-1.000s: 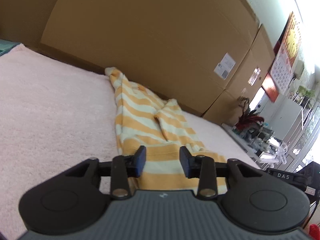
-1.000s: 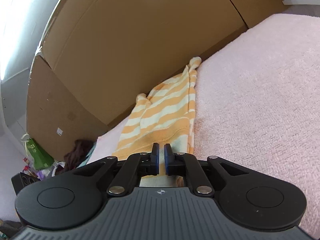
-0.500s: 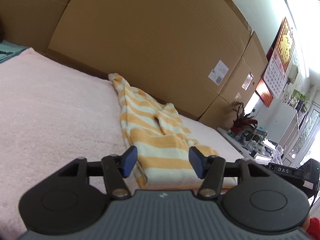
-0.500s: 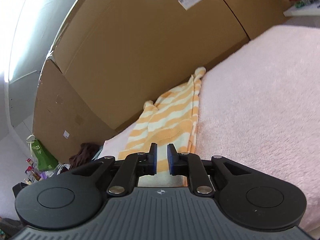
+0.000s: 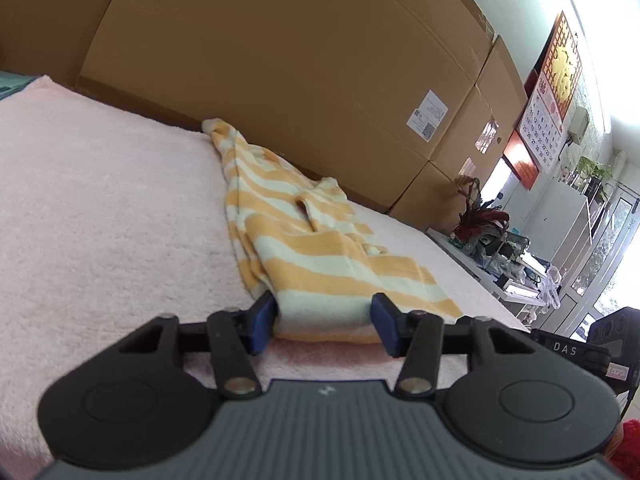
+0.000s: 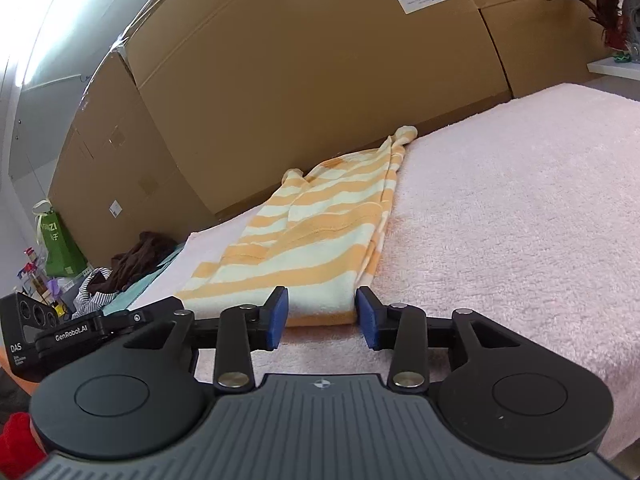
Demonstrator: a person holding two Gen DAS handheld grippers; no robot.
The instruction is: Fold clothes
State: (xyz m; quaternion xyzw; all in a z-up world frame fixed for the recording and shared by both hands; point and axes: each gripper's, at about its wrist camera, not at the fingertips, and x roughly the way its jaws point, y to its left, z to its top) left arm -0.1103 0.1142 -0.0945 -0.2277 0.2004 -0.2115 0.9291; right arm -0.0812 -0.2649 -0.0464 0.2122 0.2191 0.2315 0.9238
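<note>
Left gripper [image 5: 325,322]: jaws spread wide, gripping nothing, blue pads flanking the near hem of the striped garment [image 5: 304,248]; whether the pads touch the cloth cannot be determined. Right gripper [image 6: 322,317]: likewise released, its pads bracketing the same hem at its right corner. Both tools are held low and nearly level over the pink towel surface [image 5: 100,220], pointing along the garment's length. The hands holding them are out of frame.

The garment, yellow and pale cream, lies folded into a long narrow strip, running from the grippers away to the cardboard boxes [image 5: 280,60], its far end bunched at their base. Layers under the top fold are hidden.

In the right view, the other gripper's body [image 6: 60,336] intrudes at the left edge. Beyond it, dark clothing [image 6: 140,256] and a green bag [image 6: 56,244] are partly cut off and indistinct.
</note>
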